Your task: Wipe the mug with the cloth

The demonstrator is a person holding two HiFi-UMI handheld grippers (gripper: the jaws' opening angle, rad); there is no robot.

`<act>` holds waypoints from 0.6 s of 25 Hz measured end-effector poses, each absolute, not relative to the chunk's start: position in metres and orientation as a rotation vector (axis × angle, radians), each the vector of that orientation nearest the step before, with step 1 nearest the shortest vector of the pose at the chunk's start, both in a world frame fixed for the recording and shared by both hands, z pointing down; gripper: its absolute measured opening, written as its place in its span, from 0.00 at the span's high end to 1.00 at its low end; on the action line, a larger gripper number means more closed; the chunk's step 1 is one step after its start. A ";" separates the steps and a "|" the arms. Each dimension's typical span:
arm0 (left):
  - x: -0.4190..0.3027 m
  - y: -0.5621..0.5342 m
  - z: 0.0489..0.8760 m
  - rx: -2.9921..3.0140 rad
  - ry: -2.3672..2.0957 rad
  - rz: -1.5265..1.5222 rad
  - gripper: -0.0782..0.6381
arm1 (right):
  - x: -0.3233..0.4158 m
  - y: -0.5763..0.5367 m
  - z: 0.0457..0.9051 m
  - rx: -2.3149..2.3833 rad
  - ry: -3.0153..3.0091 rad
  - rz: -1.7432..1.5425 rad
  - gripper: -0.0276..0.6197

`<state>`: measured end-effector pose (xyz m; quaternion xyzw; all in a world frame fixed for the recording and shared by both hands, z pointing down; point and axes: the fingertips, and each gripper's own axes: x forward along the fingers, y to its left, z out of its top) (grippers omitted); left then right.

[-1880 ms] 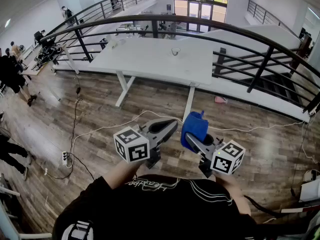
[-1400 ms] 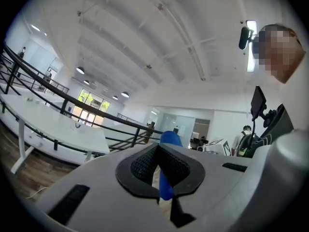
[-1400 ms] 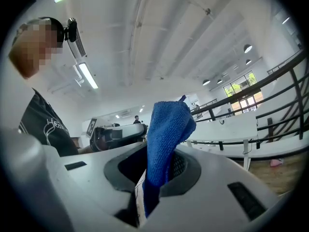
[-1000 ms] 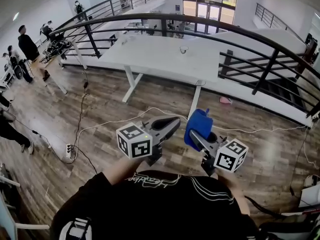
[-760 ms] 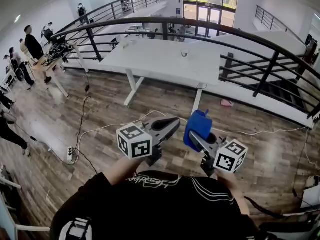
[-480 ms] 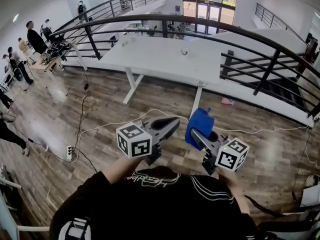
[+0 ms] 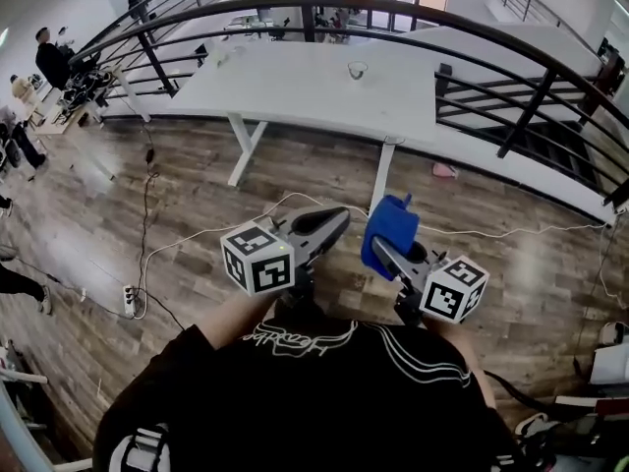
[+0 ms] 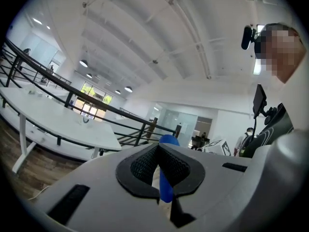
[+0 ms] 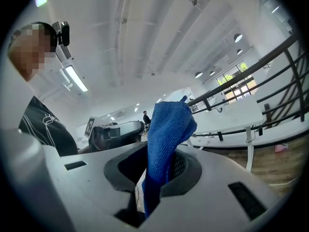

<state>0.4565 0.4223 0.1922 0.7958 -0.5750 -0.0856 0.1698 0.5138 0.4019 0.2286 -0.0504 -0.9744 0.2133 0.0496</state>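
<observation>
Pre-wipe approach: cloth point(image 7: 388, 230) clamped in right gripper point(image 7: 377, 248), left gripper point(image 7: 338, 220) jaws together, empty; next, probably reaching mug point(image 7: 357, 69), upper centre, on table point(image 7: 295, 91).

Blue terry cloth point(image 7: 390, 232); grey left gripper point(image 7: 337, 220) and grey right gripper point(image 7: 381, 252), each with a black-and-white square-patterned marker cube point(image 7: 258, 260); white rectangular table point(image 7: 295, 91); brown wood-plank floor point(image 7: 128, 214); small mug point(image 7: 357, 69), seemingly clear.
</observation>
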 end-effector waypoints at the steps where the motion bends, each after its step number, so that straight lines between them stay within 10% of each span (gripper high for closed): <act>1: 0.438 0.415 0.197 2.252 -1.633 -0.255 0.88 | 0.497 0.393 0.232 -0.141 -2.964 0.658 0.87; 15: 0.048 0.238 0.272 2.140 -1.578 -0.187 0.88 | 0.132 0.217 0.282 0.087 -2.943 0.591 0.87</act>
